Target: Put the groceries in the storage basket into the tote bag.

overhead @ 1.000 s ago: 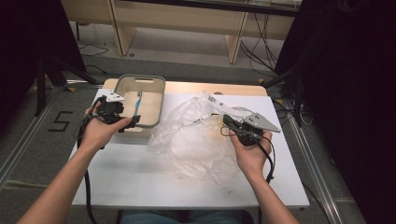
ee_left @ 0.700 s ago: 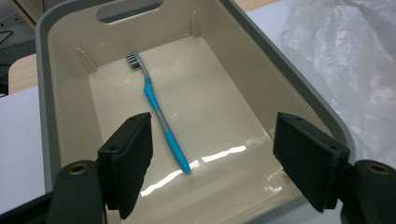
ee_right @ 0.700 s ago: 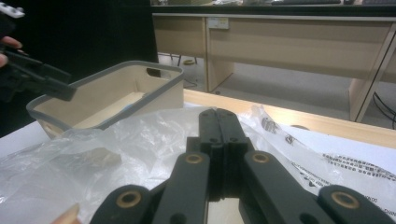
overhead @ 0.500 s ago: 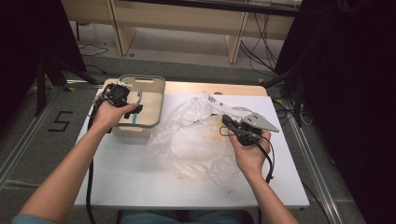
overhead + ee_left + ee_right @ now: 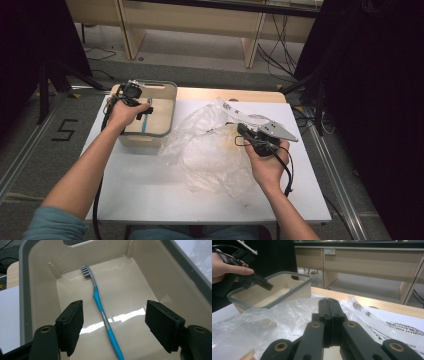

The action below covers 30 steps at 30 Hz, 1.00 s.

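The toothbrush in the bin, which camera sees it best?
The left gripper view: the toothbrush lies full length on the bin floor, bristles far, between the open left claw. The high view shows a thin blue line. The right gripper view shows the bin wall hiding it.

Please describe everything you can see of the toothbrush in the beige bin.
The slim blue and grey plastic toothbrush has a dark grey bristle head, a grey neck with blue ribbed grip and a blue handle end. It lies flat and diagonal on the glossy floor of the beige plastic bin with grey rim, head towards the far wall. Nothing else touches it.
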Each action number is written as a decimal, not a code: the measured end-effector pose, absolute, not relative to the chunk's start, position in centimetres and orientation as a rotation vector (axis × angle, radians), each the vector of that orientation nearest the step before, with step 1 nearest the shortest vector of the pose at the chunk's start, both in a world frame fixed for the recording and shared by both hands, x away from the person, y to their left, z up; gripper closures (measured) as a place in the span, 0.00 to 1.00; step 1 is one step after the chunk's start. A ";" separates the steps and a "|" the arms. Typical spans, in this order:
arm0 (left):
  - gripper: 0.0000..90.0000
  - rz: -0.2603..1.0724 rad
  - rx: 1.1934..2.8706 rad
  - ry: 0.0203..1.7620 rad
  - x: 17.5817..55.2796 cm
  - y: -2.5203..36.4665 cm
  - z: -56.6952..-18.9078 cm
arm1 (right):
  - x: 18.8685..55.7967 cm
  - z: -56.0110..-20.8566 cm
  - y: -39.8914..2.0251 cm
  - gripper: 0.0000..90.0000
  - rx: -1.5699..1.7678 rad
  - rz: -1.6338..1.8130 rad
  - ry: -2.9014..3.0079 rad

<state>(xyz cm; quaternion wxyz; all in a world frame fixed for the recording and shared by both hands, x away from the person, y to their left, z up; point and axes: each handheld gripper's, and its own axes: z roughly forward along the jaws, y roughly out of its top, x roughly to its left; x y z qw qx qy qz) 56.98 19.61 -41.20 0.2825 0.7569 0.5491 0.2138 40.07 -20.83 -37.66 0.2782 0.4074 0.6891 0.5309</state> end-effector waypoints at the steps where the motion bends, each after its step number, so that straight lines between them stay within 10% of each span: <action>1: 0.34 0.573 2.024 1.474 57.1 19.6 -41.4 | 40.1 -37.7 -20.8 1.00 1.093 1.424 1.850; 30: 0.38 0.573 2.063 1.545 60.7 18.2 -43.5 | 40.2 -37.8 -20.9 1.00 1.093 1.418 1.855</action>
